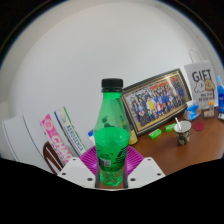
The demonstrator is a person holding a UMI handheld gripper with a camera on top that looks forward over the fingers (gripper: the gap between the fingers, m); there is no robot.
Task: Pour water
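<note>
The gripper (112,172) has its two fingers closed on a green bottle (111,135). The pink pads (92,160) press on the lower part of the bottle from the left and the right. The bottle stands straight up between the fingers, close in front.

Here is what could go wrong. The bottle is round, smooth and shiny, so it could slip or twist in the pads when it is tipped. The black cap (111,86) is on top and looks closed. If it stays on, no water can come out. If the plastic is thin, a hard squeeze could dent it and push water out too fast. I cannot see the bottom of the bottle, so I cannot tell if it sits on the table or is lifted.

The bottle is clear green plastic with a darker label around its middle. It gets narrow near the top.

Farther away is a brown wooden table (165,150). To the far right of the bottle, a framed picture (158,102) leans back against the white wall (70,60). A small cup (183,132) stands near it, maybe the place to pour. It is well apart from the bottle, so water could miss it. A white sign (201,82) stands farther right. To the left lie some packets (58,135) with pink and green print.
</note>
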